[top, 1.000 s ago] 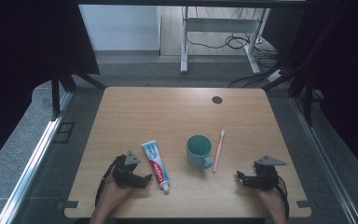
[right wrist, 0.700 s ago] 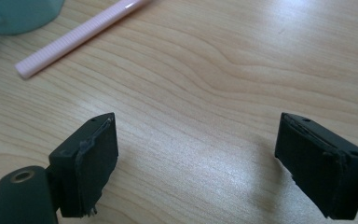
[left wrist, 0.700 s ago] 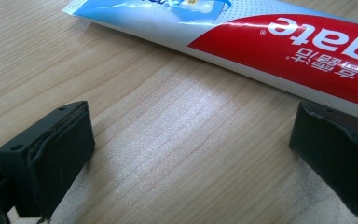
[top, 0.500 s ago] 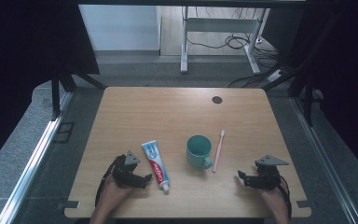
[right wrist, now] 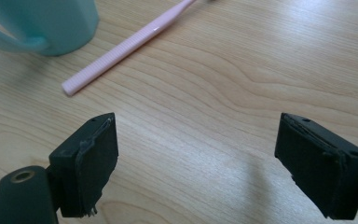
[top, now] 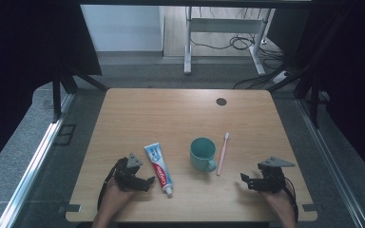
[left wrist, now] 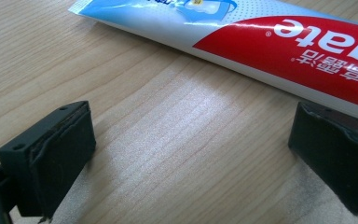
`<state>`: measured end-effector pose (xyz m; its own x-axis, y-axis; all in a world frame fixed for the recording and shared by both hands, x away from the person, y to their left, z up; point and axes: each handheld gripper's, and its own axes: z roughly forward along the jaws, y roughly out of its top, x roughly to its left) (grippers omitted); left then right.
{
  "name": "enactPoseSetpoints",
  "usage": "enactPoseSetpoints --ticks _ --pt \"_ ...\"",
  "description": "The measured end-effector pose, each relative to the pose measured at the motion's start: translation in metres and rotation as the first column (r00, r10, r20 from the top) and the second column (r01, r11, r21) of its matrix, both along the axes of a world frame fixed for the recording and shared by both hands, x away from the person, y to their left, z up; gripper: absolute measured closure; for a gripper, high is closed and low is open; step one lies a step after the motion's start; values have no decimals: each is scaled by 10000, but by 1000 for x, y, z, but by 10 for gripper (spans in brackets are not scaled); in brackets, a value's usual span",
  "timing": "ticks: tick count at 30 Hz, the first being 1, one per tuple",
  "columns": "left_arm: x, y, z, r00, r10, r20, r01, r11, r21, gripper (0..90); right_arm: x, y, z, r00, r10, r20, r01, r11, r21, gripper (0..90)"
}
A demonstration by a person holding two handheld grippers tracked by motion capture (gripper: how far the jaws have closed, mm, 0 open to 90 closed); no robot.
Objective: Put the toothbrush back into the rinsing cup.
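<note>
A red, white and blue toothpaste tube (top: 158, 168) lies on the wooden table (top: 171, 118), cap toward the front edge. Just left of it rests my left gripper (top: 148, 182), open, its jaws wide apart with bare wood between them; the tube (left wrist: 279, 46) runs across just beyond the jaws. A teal mug (top: 203, 153) stands right of the tube, handle toward the front. A pink toothbrush (top: 222, 154) lies beside the mug. My right gripper (top: 245, 181) rests open at the front right, with the toothbrush handle (right wrist: 121, 49) and mug (right wrist: 51, 23) a short way ahead.
A small dark round cap (top: 221, 101) sits in the table top at the back right. Grey floor, a metal rail (top: 33, 161) on the left, and a desk frame with cables (top: 228, 38) lie beyond the table.
</note>
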<state>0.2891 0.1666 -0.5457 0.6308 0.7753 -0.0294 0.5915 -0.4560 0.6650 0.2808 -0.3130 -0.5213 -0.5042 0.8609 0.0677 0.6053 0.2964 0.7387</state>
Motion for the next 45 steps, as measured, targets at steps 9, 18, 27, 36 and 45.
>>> enactPoseSetpoints --ticks 9,18,27,36,45 --pt "0 0 0 10000 87 13 -87 10000 -25 2 7 8 7 9982 390 -450 -394 9992 -63 122" --pt "0 0 0 9999 131 15 -131 9999 -38 2 14 16 20 9974 564 -450 -565 9984 -8 184" --pt "0 0 0 9999 152 4 -152 9999 -49 2 25 33 29 9922 1075 -632 -1083 9941 -95 280" --pt "0 0 0 9999 148 6 -148 9999 -49 2 36 42 30 9883 1219 -916 -1243 9920 -205 386" --pt "0 0 0 9999 152 7 -152 9999 -51 2 46 48 35 9827 1524 -1055 -1547 9879 -139 548"
